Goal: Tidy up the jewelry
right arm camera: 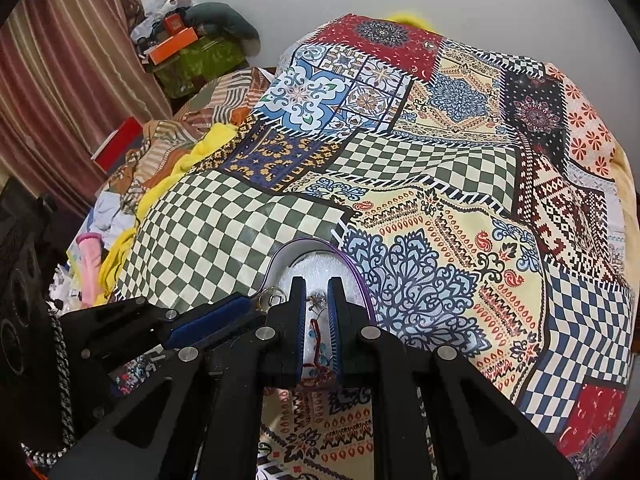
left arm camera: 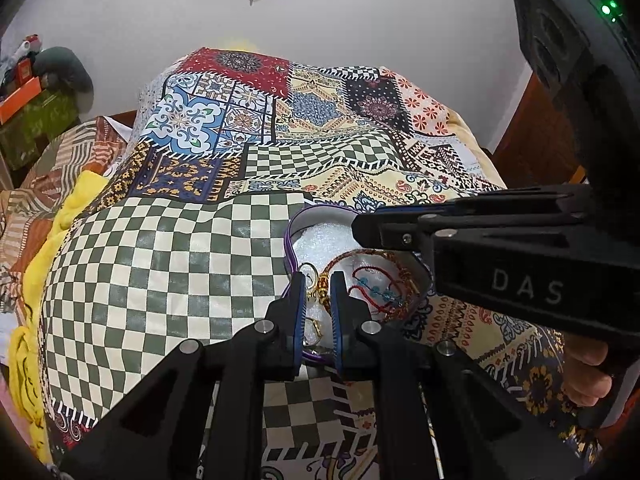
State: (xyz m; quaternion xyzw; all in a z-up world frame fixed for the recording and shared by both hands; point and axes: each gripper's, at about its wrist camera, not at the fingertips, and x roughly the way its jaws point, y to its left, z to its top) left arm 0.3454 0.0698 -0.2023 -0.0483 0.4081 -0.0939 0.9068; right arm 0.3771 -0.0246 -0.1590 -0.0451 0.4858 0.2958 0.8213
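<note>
Jewelry sits gathered in a small white-lined box [left arm camera: 320,240] with a purple rim, resting on the patchwork bedspread [left arm camera: 160,272] of the bed. Inside I can make out a red and gold bangle [left arm camera: 372,258], a red cord bracelet with blue beads [left arm camera: 366,286], a clear ring [left arm camera: 307,270] and gold earrings [left arm camera: 320,294]; they overlap in a loose heap, so by my judgement the collecting is largely done while the sorting or laying out is still ahead.

The left hand-held gripper [left arm camera: 318,308] hangs over the near left part of the box, its jaws a narrow gap apart around the gold earrings; whether the pads actually pinch them I cannot tell. The right hand-held gripper [right arm camera: 318,320] reaches in from the other side, likewise nearly closed, with a red cord [right arm camera: 316,336] running between its jaws; contact is unclear there too.

The box's long axis runs away from the left camera, toward the wall. The bangle lies flat, its opening facing up. The red cord, seen from the right wrist, runs lengthwise along the fingers
</note>
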